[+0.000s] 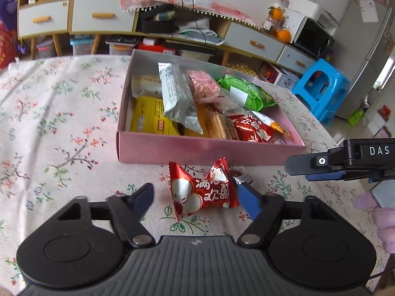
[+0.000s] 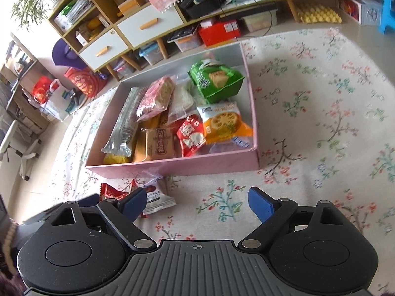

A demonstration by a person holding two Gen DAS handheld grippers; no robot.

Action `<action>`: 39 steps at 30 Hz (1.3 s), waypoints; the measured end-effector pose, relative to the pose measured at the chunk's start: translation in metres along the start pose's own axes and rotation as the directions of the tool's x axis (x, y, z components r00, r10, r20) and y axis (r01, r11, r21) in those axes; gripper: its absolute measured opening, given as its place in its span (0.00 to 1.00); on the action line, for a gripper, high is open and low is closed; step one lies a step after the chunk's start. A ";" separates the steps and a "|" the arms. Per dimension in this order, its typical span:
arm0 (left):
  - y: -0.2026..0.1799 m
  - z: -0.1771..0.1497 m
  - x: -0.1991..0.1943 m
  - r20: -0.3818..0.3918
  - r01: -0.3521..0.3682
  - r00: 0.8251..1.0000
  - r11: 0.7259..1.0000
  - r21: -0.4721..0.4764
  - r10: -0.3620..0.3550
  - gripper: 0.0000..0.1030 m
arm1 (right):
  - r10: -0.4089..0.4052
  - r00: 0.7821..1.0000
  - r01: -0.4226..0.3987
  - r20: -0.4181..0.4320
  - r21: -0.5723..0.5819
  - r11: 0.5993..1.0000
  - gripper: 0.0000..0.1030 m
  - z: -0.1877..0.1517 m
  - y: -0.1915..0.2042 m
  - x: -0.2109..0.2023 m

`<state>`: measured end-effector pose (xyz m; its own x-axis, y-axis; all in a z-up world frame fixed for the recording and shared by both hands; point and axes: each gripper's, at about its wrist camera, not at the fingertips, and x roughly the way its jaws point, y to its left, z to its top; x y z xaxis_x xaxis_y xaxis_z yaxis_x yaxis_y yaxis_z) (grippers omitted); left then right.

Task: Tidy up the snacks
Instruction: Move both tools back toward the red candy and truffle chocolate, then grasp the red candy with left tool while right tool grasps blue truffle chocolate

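- My left gripper (image 1: 197, 197) is spread wide around a red foil snack packet with white characters (image 1: 203, 190), which lies on the cloth; its right end seems to touch my right blue pad (image 1: 249, 202).
- My right gripper (image 2: 197, 201) is open, empty, over the floral tablecloth (image 2: 308, 113).
- A small white-and-dark wrapped snack (image 2: 156, 198) lies beside its left finger.
- Just beyond stands the shallow pink cardboard box (image 1: 202, 149), filled with assorted snack packs.

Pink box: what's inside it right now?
The pink box holds a green biscuit pack, orange cracker bag, red packet, silver pack and pink bar. Lower layers are covered.
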<state>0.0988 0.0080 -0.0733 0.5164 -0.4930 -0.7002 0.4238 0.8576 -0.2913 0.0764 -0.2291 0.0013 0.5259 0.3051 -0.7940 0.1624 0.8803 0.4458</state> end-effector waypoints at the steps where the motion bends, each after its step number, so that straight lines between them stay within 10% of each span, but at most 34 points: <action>1: 0.002 -0.001 0.000 0.000 0.011 1.000 1.000 -0.009 -0.011 0.54 | 0.006 1.000 -0.006 -0.004 0.001 1.000 0.88 0.000 0.001 0.002; 11: 0.013 -0.002 -0.007 -0.016 0.075 0.997 0.995 -0.060 -0.076 0.23 | 0.021 1.000 -0.021 -0.009 -0.037 0.999 0.87 -0.002 0.017 0.018; 21: 0.028 -0.014 -0.022 -0.080 0.054 0.995 0.995 -0.089 -0.061 0.09 | 0.054 0.998 -0.056 -0.028 -0.086 0.995 0.43 -0.003 0.031 0.034; 29: 0.032 -0.024 -0.031 -0.133 0.047 0.990 0.998 -0.044 -0.052 0.08 | 0.034 0.998 -0.042 -0.047 -0.170 0.985 0.34 -0.009 0.044 0.042; 33: 0.028 -0.029 -0.037 -0.138 0.043 0.990 0.999 0.020 -0.040 0.12 | 0.015 0.996 -0.033 -0.088 -0.207 0.978 0.34 -0.013 0.045 0.036; 39: 0.012 -0.035 -0.041 -0.055 -0.028 0.998 0.977 0.212 0.041 0.61 | 0.032 0.998 -0.048 -0.056 -0.315 0.948 0.45 -0.026 0.044 0.021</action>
<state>0.0565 0.0438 -0.0714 0.4918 -0.4491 -0.7460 0.5569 0.8208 -0.1269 0.0728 -0.1751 -0.0063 0.4829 0.3532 -0.8013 -0.1347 0.9341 0.3306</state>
